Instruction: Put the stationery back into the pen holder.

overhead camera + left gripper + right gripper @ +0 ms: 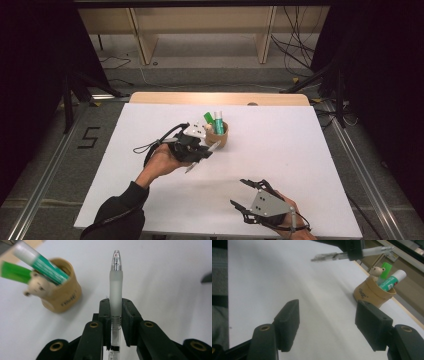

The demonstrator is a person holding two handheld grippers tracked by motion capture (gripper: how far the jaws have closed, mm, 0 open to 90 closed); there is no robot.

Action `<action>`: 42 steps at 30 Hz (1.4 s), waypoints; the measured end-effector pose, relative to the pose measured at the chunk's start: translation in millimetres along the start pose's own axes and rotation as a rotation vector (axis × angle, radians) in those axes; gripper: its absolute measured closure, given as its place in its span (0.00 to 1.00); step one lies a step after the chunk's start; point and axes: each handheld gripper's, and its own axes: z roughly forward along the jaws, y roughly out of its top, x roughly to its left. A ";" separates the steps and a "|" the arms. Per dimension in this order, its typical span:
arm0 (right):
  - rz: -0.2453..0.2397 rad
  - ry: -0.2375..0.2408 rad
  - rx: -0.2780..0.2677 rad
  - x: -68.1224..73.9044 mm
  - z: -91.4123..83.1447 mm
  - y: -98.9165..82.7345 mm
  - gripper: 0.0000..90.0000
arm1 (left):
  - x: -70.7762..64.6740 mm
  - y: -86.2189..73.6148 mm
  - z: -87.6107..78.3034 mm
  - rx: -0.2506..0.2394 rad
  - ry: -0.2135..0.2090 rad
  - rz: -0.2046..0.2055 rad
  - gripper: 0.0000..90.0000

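Observation:
A clear pen with a frosted grip (pixel 116 285) is clamped between the black pads of my left gripper (pixel 115 307), its tip pointing away from the jaws. In the high view the left gripper (pixel 205 152) hovers just left of a tan cup (pixel 218 136) with the pen (pixel 215 146) slanting toward it. The cup (pixel 62 297) holds a green-and-white glue stick (pixel 42 263), a green marker (pixel 15 272) and carries a small bear figure (pixel 37 286). My right gripper (pixel 240 193) sits near the table's front edge, jaws wide apart and empty (pixel 327 322). Ahead of it are the cup (pixel 372 293) and the held pen (pixel 329 256).
A white sheet (pixel 280 150) covers the table, with a wooden strip (pixel 220 98) along its far edge. Beyond the table stand wooden shelf legs (pixel 145 45) and loose cables (pixel 295 50) on the floor. Dark tripod legs (pixel 75 90) flank both sides.

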 end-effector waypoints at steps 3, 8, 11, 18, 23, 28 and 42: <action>0.048 0.013 -0.018 -1.0 -5.1 -1.7 0.39 | 6.9 6.5 2.1 -0.088 0.016 -0.078 0.88; 0.109 0.018 -0.019 -1.7 -9.9 -7.4 0.38 | 19.5 15.1 6.4 -0.187 0.025 -0.162 0.88; 0.121 0.020 -0.015 -1.8 -11.4 -10.1 0.38 | 24.9 20.0 7.8 -0.220 0.042 -0.182 0.88; 0.137 0.019 -0.003 -0.7 -11.4 -12.1 0.37 | 36.9 31.2 11.5 -0.302 0.057 -0.248 0.88; 0.201 0.024 0.002 -3.0 -12.1 -14.9 0.37 | 41.8 37.6 18.4 -0.329 0.064 -0.262 0.88; 0.226 0.038 0.015 -3.2 -9.8 -18.3 0.37 | 49.8 39.7 27.7 -0.374 0.064 -0.298 0.88; 0.207 0.069 0.031 0.6 -5.5 -18.7 0.37 | 64.4 43.3 50.4 -0.443 0.084 -0.366 0.88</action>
